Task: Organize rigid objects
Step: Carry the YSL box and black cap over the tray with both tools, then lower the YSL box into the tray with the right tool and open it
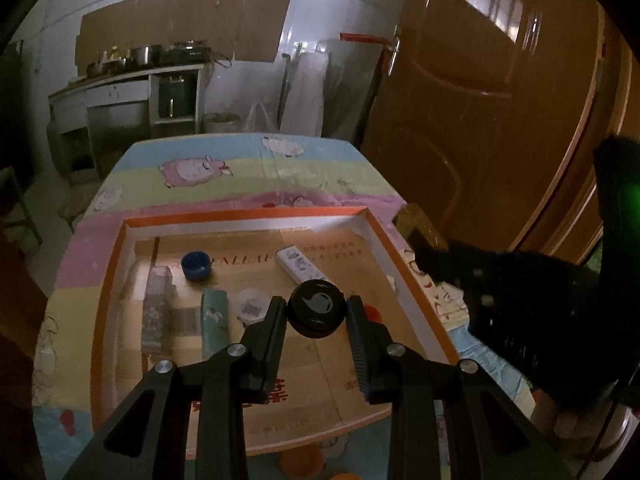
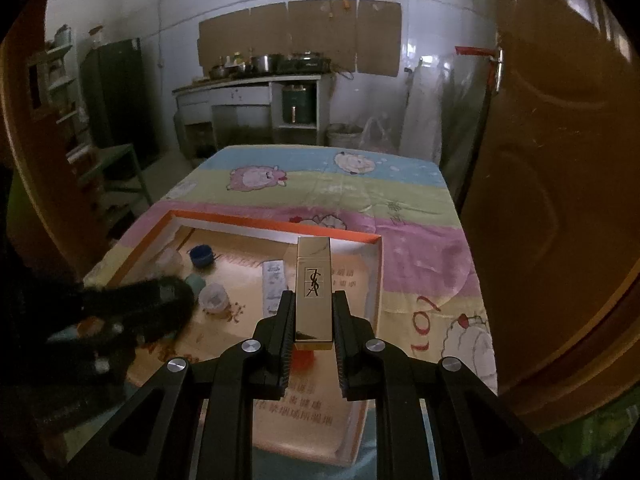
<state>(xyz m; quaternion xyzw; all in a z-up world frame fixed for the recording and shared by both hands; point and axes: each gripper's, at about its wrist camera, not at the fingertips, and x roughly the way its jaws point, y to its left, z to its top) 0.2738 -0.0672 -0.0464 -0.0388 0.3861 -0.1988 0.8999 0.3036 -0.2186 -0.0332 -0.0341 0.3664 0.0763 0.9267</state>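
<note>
My left gripper [image 1: 317,307] is shut on a round black lid with a white bird mark [image 1: 316,309], held above the orange-rimmed cardboard tray [image 1: 248,213]. My right gripper [image 2: 313,298] is shut on a gold rectangular lipstick case [image 2: 313,284], hanging over the tray's right part [image 2: 276,234]. On the tray floor lie a blue cap [image 1: 196,265], a white remote [image 1: 301,264], a teal box [image 1: 215,322], a clear wrapped block [image 1: 157,306] and a small clear tub [image 1: 252,305]. The right gripper shows as a dark shape [image 1: 516,300] with the gold case [image 1: 420,226] at its tip.
The tray rests on a table with a pastel cartoon cloth [image 1: 224,168]. A brown wooden door [image 1: 488,92] stands close on the right. A counter with pots [image 2: 256,68] lines the back wall. Something orange [image 1: 304,460] lies near the tray's front edge.
</note>
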